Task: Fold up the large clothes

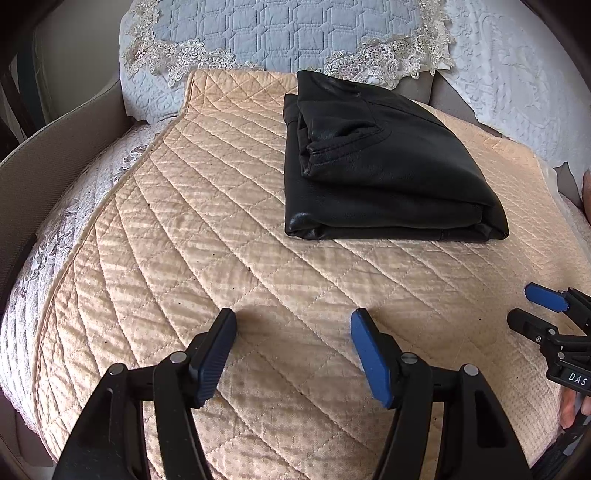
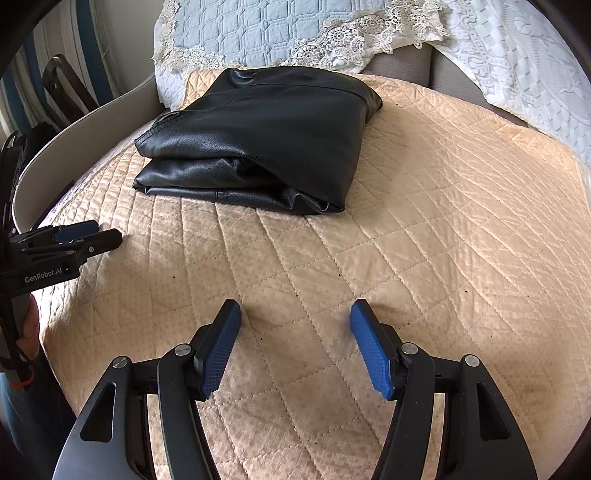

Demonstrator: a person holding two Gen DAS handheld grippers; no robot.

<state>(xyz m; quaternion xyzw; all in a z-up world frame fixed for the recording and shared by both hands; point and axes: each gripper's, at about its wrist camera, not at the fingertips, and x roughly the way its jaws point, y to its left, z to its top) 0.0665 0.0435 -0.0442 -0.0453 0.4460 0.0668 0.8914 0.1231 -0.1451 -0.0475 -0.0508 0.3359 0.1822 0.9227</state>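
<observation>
Setting: quilted peach cover (image 1: 207, 229) spread over a sofa seat, with a pale blue lace-edged cushion (image 1: 280, 33) against the backrest.
Garment: black leather garment (image 1: 384, 173), already folded into a thick, squared stack, lying on the far part of the cover, nearer the cushion than the grippers.
Handling: looks heavy and stiff for clothing, with a smooth, probably slippery face; the layers would likely spring open or slide if lifted by one ply.
Where to hold: judged best at the thick folded edge facing the grippers, pinching all layers together, one gripper toward each corner.
Left gripper (image 1: 293, 350): fingers spread wide, holding nothing, low over bare cover, well apart from the garment.
Right gripper (image 2: 295, 347): fingers likewise spread and empty, beside the left one.
Progress: folding appears finished or nearly so.
</observation>
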